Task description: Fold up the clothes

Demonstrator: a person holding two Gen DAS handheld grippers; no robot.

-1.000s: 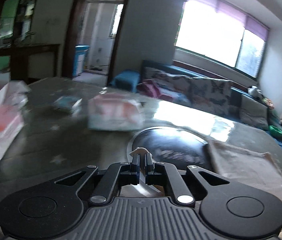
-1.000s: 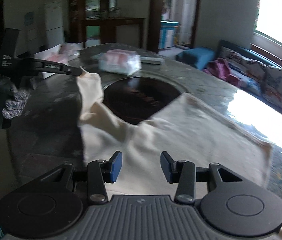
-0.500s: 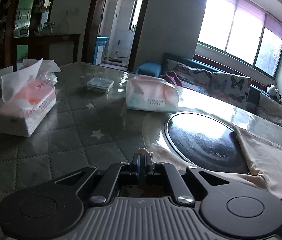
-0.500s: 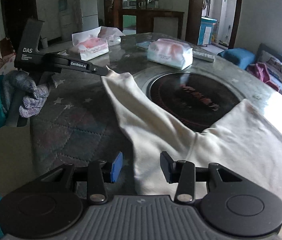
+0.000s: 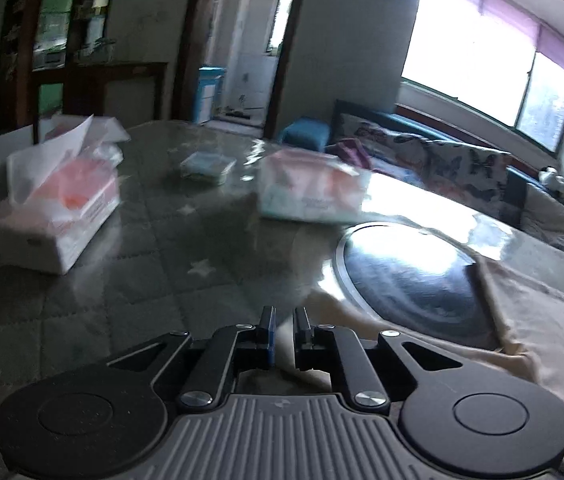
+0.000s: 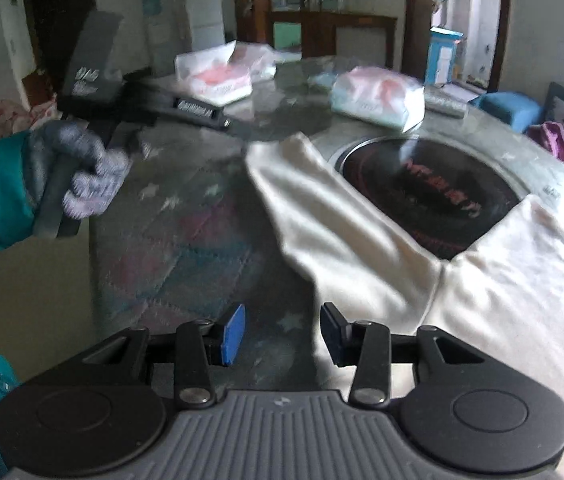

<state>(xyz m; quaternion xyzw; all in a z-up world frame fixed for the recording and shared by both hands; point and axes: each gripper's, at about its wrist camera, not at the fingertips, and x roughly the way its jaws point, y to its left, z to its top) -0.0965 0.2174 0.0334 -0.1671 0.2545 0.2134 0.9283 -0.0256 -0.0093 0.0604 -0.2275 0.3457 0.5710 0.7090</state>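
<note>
The left gripper (image 5: 282,322) hung over the tabletop (image 5: 153,256), its fingers (image 5: 267,322) slightly parted and empty. A cream garment (image 5: 530,320) lay near right, beside a round dark hob (image 5: 410,276). Two tissue packs (image 5: 57,212) (image 5: 310,192) sat farther off.

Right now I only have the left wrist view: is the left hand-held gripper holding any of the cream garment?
Observer: No. In the right wrist view the left hand-held gripper is apart from the cream garment, whose sleeve lies on the table.
Operator: And the right hand-held gripper?
Observer: The right hand-held gripper is open, with nothing between its jaws.
Operator: What holds the left one?
Observer: A hand in a grey knitted glove grips its handle.
</note>
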